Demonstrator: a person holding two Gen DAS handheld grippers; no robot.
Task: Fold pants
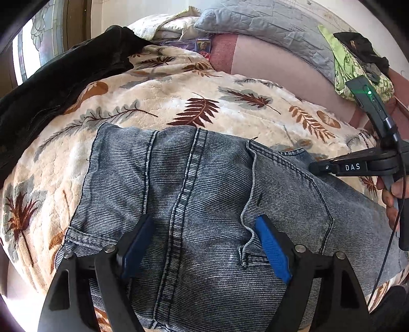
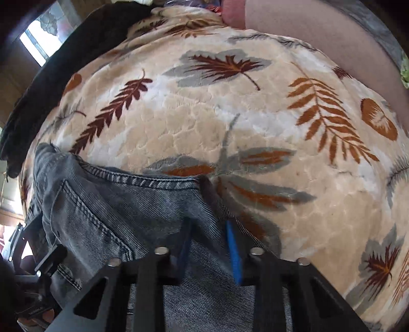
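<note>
Blue-grey jeans [image 1: 209,178] lie flat on a leaf-patterned blanket [image 1: 179,89], seams running away from me. My left gripper [image 1: 204,218] hovers just over the middle of them, open, with its blue pads [image 1: 273,247] spread to either side of a seam and nothing pinched. My right gripper [image 1: 313,167] reaches in from the right with its narrow tip on the jeans' far right corner. In the right wrist view the jeans [image 2: 115,204] bunch up at the stitched hem, and the right gripper [image 2: 208,222] is shut on a fold of that denim.
A black garment [image 1: 64,76] lies along the blanket's left side. A grey quilted pillow [image 1: 268,23] and a heap of green and black cloth [image 1: 358,58] sit at the back right. A hand [image 1: 391,199] holds the right gripper's handle. Bare blanket [image 2: 230,115] stretches beyond the jeans.
</note>
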